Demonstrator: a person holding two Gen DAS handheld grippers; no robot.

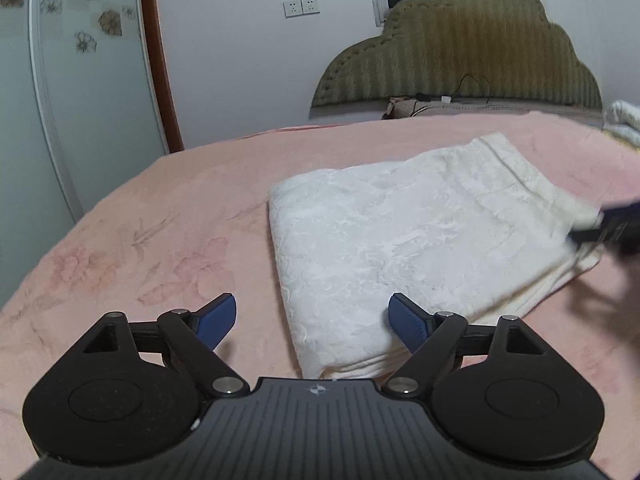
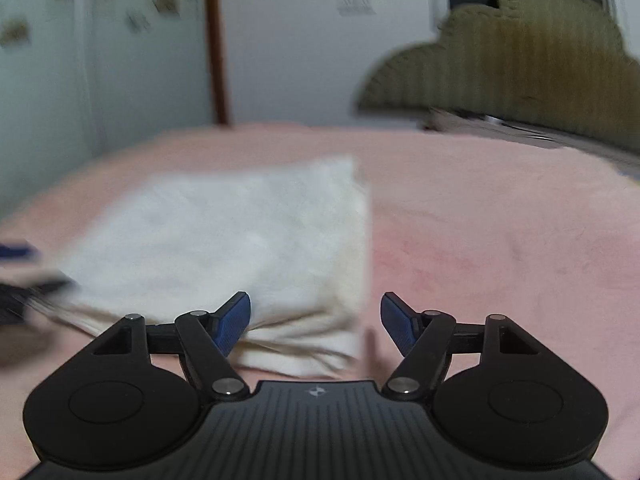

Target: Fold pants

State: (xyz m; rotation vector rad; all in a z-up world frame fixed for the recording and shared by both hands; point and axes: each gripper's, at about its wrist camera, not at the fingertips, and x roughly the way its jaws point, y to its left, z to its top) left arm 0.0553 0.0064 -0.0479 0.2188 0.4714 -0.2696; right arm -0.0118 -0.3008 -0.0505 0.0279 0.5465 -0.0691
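The white pants (image 1: 404, 240) lie folded into a thick rectangular bundle on the pink bed (image 1: 160, 216), their stacked layers showing along the near edge. In the left wrist view the left gripper (image 1: 312, 320) hangs just above the bed at the bundle's near left corner, its blue fingers (image 1: 218, 318) spread wide and holding nothing. The left finger stands over bare pink cover, while the right one sits over the near edge of the pants, so the bundle's left side runs away from the gap between them. Whether that right finger touches the cloth cannot be told.

At the far right of the same view the right gripper (image 1: 608, 228) shows as a dark, blurred shape at the bundle's right edge, just beside the cloth there.

The right wrist view is smeared (motion blur softens every edge), yet the layout reads clearly. The right gripper (image 2: 316, 320) is also spread apart and empty. The pants (image 2: 224, 240) lie ahead and to its left; the bundle's near right corner falls in the gap between the fingers, with the left finger over the layered edge and the right finger over bare bed (image 2: 500, 240). The left gripper (image 2: 24, 276) appears as a dark blur at the left margin, against the bundle's far side.

An olive padded headboard (image 1: 460, 52) rises at the far end of the bed.
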